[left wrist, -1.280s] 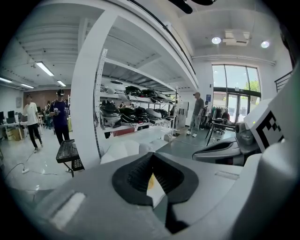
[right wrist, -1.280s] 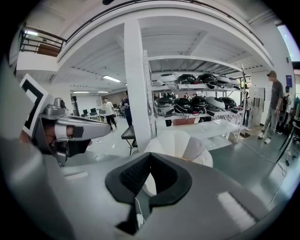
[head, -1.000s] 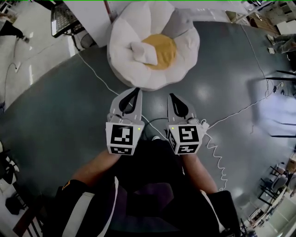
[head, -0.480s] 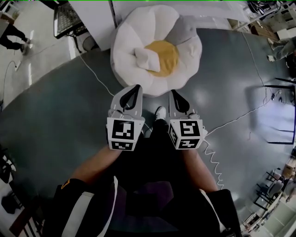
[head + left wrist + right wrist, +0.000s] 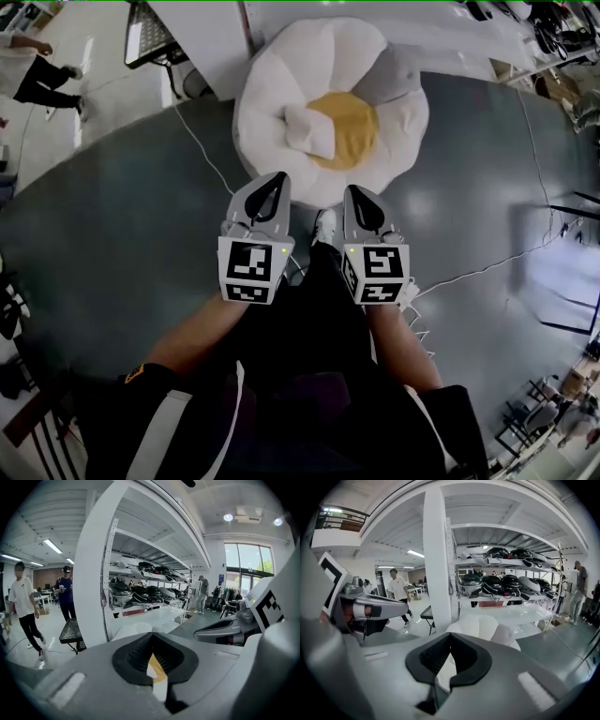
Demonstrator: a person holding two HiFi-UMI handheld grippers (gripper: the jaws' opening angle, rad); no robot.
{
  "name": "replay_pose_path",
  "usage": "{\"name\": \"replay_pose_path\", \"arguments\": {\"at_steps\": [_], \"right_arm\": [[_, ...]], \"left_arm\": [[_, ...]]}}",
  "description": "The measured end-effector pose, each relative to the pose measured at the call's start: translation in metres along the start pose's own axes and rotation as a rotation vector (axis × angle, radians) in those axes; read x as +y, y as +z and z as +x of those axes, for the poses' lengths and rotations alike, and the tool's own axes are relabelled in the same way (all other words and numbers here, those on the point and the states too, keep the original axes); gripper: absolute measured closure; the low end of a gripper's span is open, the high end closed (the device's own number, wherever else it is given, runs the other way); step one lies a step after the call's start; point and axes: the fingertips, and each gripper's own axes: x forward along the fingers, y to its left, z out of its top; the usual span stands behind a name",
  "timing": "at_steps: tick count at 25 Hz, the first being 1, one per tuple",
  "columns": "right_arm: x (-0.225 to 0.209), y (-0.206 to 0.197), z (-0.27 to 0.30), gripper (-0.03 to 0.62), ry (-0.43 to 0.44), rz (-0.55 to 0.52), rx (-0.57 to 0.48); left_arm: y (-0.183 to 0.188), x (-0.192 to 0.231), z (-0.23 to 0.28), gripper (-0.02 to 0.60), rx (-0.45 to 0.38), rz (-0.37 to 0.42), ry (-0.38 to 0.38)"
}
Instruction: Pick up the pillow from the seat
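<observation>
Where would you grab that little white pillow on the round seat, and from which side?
Probably its near end, pinched across the thickness, coming from the near side: the pillow lies loose atop the seat, one narrow end pointing this way.

**Q:** What crosses the dark grey glossy floor (image 5: pixel 103 244)?
**A:** A thin white cable (image 5: pixel 200 153), running in from the floor's upper-left edge.

**Q:** And beyond it?
**A:** A white metal shelf rack (image 5: pixel 451 573) bearing dark rounded items (image 5: pixel 497 584), a black mesh stand (image 5: pixel 70 631), and a walking person in a white shirt (image 5: pixel 24 606).
</observation>
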Motion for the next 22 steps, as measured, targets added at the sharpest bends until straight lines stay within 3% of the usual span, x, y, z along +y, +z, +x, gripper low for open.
{"name": "replay_pose_path", "arguments": {"at_steps": [13, 22], "right_arm": [[-0.062, -0.028, 0.086, 0.591, 0.104, -0.014, 0.094], [-0.084, -0.066, 0.144, 0.591, 0.163, -0.026, 0.125]], "left_arm": [[-0.028, 0.001, 0.098, 0.577, 0.073, -0.094, 0.099], [-0.08, 0.009, 0.149, 0.577, 0.122, -0.114, 0.169]]}}
